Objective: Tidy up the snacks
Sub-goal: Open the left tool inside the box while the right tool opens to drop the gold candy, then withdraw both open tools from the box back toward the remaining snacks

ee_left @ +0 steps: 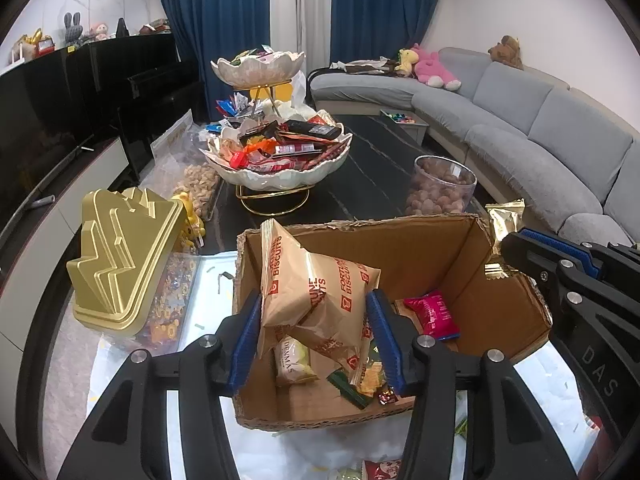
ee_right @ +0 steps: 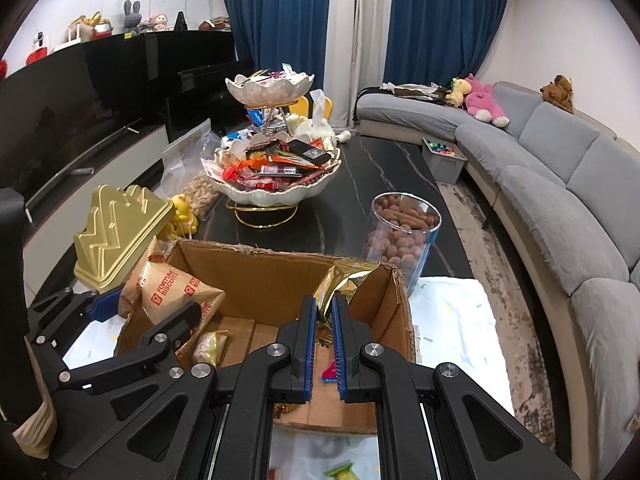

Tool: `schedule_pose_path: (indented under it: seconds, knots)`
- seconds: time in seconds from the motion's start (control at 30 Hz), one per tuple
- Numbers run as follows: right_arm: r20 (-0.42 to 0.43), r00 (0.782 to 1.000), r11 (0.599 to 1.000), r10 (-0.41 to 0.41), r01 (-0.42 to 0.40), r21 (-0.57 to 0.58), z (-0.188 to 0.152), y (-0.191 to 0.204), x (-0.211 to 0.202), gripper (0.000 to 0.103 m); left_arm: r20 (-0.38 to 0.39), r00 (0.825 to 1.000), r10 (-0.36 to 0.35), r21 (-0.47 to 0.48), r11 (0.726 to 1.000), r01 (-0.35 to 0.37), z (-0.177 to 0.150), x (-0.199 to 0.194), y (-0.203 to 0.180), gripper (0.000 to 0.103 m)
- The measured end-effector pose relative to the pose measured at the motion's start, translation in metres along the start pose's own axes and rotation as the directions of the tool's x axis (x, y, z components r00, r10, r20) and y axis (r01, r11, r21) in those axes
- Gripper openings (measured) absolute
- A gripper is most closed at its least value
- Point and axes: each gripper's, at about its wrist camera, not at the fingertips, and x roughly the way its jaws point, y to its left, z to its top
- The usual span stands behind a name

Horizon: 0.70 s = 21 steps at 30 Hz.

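Dark marble tabletop (ee_left: 372, 184) runs away from you under the cardboard box (ee_left: 400, 240). Your left gripper (ee_left: 316, 336) pinches the Fortune Biscuits bags (ee_left: 316, 284) over the box; they look light, puffy and crushable, so grip the crimped seams. At 3 o'clock your right gripper (ee_right: 324, 316), fingers nearly closed, clamps a slick gold packet (ee_right: 340, 284). Farther off at 12 o'clock stands the tiered snack bowl (ee_left: 280, 168).

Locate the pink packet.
In the left wrist view the pink packet lies on the floor of the cardboard box, right of the biscuit bags in the left gripper.
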Motion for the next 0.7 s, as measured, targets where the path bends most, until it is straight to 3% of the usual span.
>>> schedule_pose_path:
  seconds: [0.07, 0.13, 0.2, 0.3, 0.5, 0.7]
  knots:
    - [0.001, 1.0, 1.0, -0.007, 0.007, -0.008, -0.001, 0.001, 0.0, 0.011, -0.002, 1.0, 0.001, 0.005, 1.0, -0.001, 0.0, 0.0, 0.0, 0.058]
    - [0.002, 1.0, 1.0, -0.018, 0.018, -0.011, -0.001, 0.0, -0.001, 0.022, 0.0, 1.0, 0.01, 0.009, 1.0, -0.01, 0.0, -0.001, 0.0, 0.067]
    - [0.01, 1.0, 1.0, -0.021, 0.021, 0.0, -0.002, -0.002, -0.003, 0.044, 0.007, 1.0, 0.014, 0.012, 1.0, -0.014, 0.0, -0.004, 0.001, 0.071]
    - [0.015, 0.999, 0.999, -0.03, 0.03, 0.017, -0.001, -0.006, -0.006, 0.055, 0.023, 0.999, 0.024, 0.016, 1.0, -0.024, 0.0, -0.008, 0.0, 0.083]
    - [0.021, 0.999, 0.999, -0.039, 0.038, 0.025, -0.001, -0.009, -0.01, 0.064, 0.032, 0.999, 0.03, 0.012, 0.999, -0.031, 0.0, -0.013, 0.001, 0.089]
    - [0.028, 0.999, 0.999, -0.036, 0.035, 0.027, 0.0, -0.007, -0.014, 0.064, 0.037, 0.999, 0.033, 0.007, 0.999, -0.033, 0.001, -0.02, 0.002, 0.09]
